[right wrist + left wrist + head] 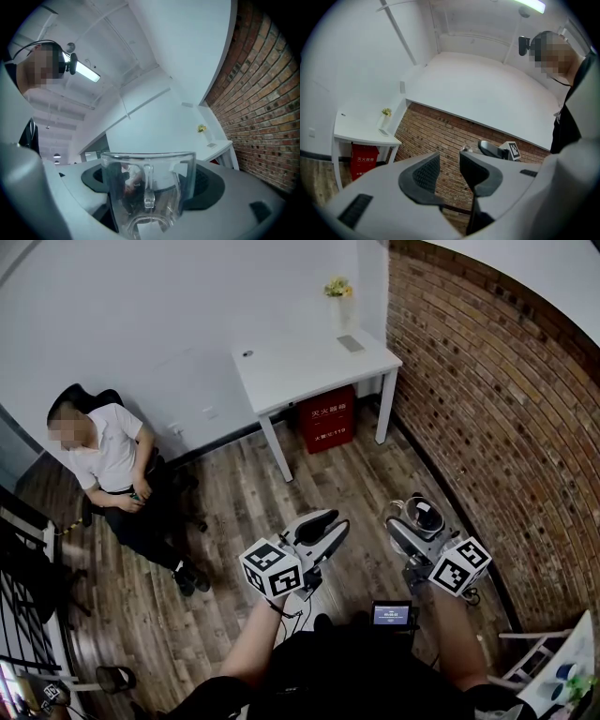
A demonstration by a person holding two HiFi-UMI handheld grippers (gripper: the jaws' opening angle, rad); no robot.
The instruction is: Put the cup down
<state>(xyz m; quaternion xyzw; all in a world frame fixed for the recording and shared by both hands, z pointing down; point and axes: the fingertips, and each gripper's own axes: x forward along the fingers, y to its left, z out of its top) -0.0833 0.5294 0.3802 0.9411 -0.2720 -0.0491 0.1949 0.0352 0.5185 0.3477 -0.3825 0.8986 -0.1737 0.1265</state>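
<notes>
Your right gripper point(151, 190) clamps the glass cup point(140, 168) by its walls: likely rigid, slippery, fragile. Hold there; set it down gently.

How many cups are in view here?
1. A clear cup sits between the right gripper's jaws. Small things at the head view's lower right are unclear.

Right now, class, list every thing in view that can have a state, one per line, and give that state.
right gripper: shut on the glass cup
glass cup: held off the floor, looks empty
left gripper: open, nothing between its jaws
white table: standing by the brick wall
vase: upright on the table, holding yellow flowers
person: seated in a black chair
</notes>
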